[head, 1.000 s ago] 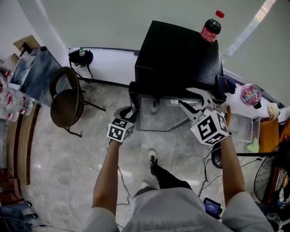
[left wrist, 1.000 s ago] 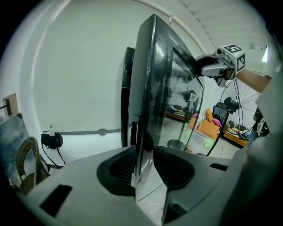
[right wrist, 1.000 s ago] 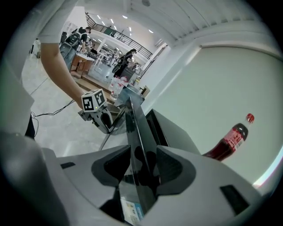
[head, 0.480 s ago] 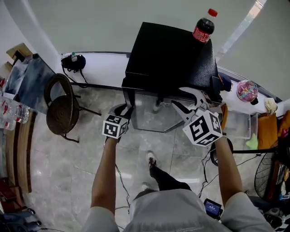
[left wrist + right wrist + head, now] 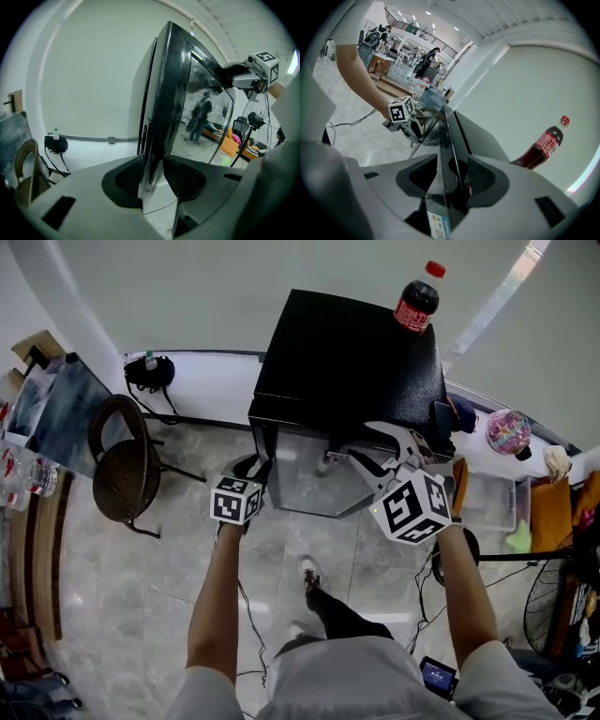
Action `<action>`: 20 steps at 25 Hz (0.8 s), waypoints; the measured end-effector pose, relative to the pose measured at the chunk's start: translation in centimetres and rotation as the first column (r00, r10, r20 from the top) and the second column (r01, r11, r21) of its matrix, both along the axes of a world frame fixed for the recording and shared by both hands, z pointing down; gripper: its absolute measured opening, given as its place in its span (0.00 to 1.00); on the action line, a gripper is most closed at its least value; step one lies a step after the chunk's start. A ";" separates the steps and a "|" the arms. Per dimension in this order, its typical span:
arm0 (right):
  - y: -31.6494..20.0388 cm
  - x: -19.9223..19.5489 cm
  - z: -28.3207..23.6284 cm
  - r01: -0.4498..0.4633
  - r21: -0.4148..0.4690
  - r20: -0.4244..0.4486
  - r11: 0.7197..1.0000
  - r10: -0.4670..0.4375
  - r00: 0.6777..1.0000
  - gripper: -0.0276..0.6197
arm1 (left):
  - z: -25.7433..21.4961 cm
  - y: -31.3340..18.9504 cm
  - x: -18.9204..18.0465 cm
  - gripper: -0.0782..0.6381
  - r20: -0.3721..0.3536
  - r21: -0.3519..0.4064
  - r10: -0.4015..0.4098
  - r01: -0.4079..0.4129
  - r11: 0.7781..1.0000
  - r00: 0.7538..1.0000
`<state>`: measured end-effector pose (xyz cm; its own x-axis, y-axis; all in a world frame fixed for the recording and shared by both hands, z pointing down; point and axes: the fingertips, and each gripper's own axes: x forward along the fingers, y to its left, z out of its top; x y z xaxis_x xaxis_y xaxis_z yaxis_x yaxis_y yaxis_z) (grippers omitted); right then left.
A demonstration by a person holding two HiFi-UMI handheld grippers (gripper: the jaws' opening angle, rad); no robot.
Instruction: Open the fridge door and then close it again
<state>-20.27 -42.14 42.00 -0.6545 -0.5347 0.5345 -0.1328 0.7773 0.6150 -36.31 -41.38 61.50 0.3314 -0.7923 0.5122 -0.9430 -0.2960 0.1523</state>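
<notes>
- Fridge (image 5: 347,352): black, against the far wall. Cola bottle (image 5: 417,301) stands on its far right top corner.
- Fridge door (image 5: 309,479): the glass front faces me. I can't tell whether it's cracked open.
- Left gripper (image 5: 153,164): on the door's left edge, jaws narrow, pads clamped on both faces of that edge.
- Right gripper (image 5: 452,173): at the door's right edge, and its jaws have just been opening. The edge sits between them and one pad looks clear of the glass, so no grip.
- Chair (image 5: 122,465): well left of the fridge.
</notes>
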 end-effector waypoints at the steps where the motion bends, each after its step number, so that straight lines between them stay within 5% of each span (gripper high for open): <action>1: 0.0 0.0 0.0 0.002 -0.003 -0.001 1.000 -0.002 1.000 0.35 | 0.0 0.0 0.0 0.26 -0.001 -0.002 -0.008 0.008 1.000 1.000; 6: 0.8 0.1 -0.1 0.034 0.002 0.021 0.999 -0.034 0.999 0.36 | -0.7 0.8 -0.4 0.26 -0.080 -0.015 -0.083 0.082 0.997 0.993; 10: 1.5 0.8 -1.5 0.009 0.012 0.113 1.000 -0.010 0.994 0.34 | -2.5 2.9 -0.8 0.26 -0.071 -0.004 -0.087 0.087 0.996 0.994; 15: 3.6 2.5 -3.2 -0.068 -0.040 0.301 0.997 0.076 0.951 0.29 | -6.1 7.0 -0.5 0.26 -0.085 0.032 -0.073 0.076 0.997 0.994; 20: 6.7 5.0 -3.2 -0.109 -0.108 0.383 0.988 0.142 0.913 0.21 | -10.4 11.5 0.4 0.21 -0.029 0.103 -0.049 0.052 0.993 0.998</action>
<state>-15.28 -35.39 38.84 -0.7497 -0.5910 0.2978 -0.4475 0.7843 0.4297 -35.89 -29.91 51.10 0.3016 -0.8567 0.4184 -0.9533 -0.2633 0.1482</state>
